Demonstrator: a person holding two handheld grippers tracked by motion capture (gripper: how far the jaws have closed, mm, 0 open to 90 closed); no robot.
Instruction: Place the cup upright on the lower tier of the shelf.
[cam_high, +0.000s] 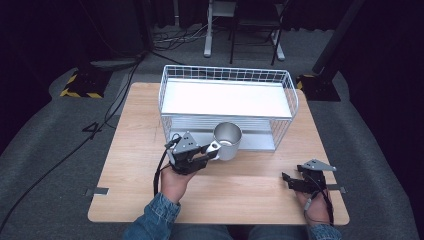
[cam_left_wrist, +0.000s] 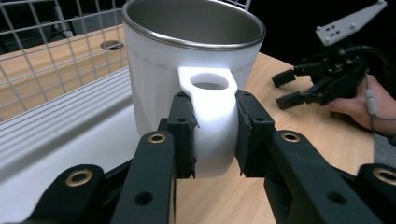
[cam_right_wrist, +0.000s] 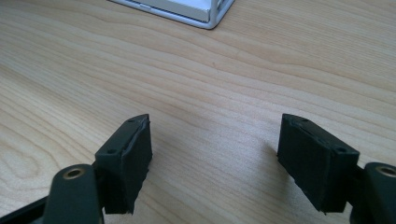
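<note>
— Why is the left gripper (cam_high: 212, 149) pinching the mug (cam_high: 228, 141) by its handle (cam_left_wrist: 212, 121) rather than by the body?

— My guess is the body is too wide for those jaws. In the left gripper view both black pads are pressed flat against the two sides of the white handle, so it is clamped firmly and the mug stays upright, steel rim up.

— And where exactly is the mug?

— Right at the front of the white wire rack (cam_high: 290, 95), at the mouth of the lower shelf (cam_high: 260, 140), just left of the middle. I can't tell whether its base is resting on that shelf or hanging just above it (the handle and jaws hide the bottom edge).

— Going in, or coming out?

— Can't say from here. Either way, holding it by the handle makes sense: the handle points toward the person, so the hand (cam_high: 175, 184) stays outside the rack and clear of the top shelf (cam_high: 225, 97) above.

— What about the right gripper (cam_high: 286, 181)?

— Idle, I'd say. It sits low over the wooden table (cam_high: 135, 170) at the near right corner, well apart from the rack, jaws spread wide with nothing between them; the right gripper view shows bare wood grain in the gap. Parked out there, it won't knock the mug or the wire front.

— Any risk?

— The rim looks close under the top shelf, so a tilt could catch the wire.
</note>
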